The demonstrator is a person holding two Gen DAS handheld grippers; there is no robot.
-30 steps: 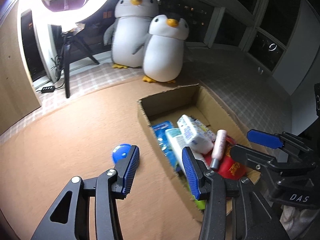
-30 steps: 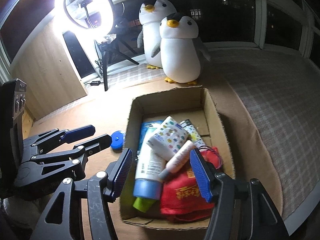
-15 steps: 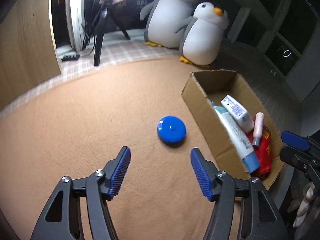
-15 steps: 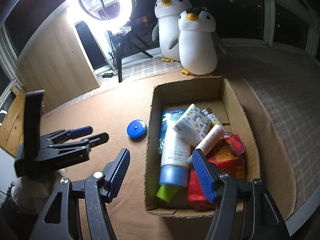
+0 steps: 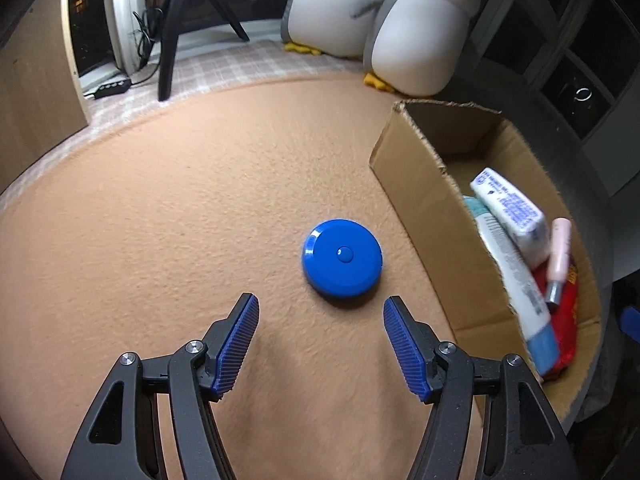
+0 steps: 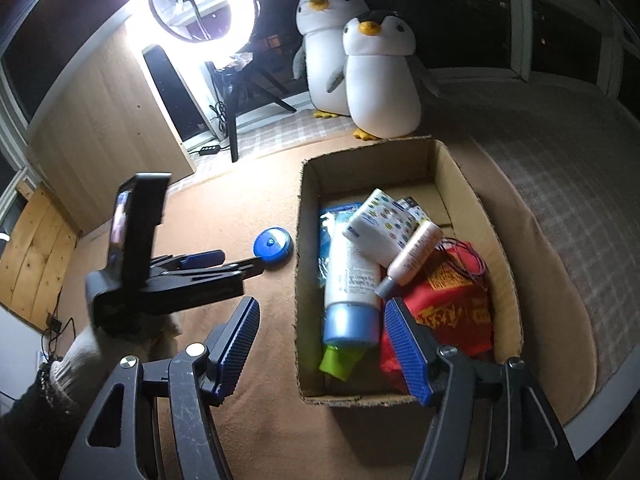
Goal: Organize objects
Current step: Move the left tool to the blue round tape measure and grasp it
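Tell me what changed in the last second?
The left tool swung away from the cardboard box and now faces the blue disc on the mat, open and empty. The right tool drew back slightly. Disc and box contents stayed put.

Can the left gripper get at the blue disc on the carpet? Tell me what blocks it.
Probably yes. The left gripper is open, its jaws spread wider than the blue disc, which lies flat on the carpet just ahead. Nothing stands between them; the cardboard box sits off to the side.
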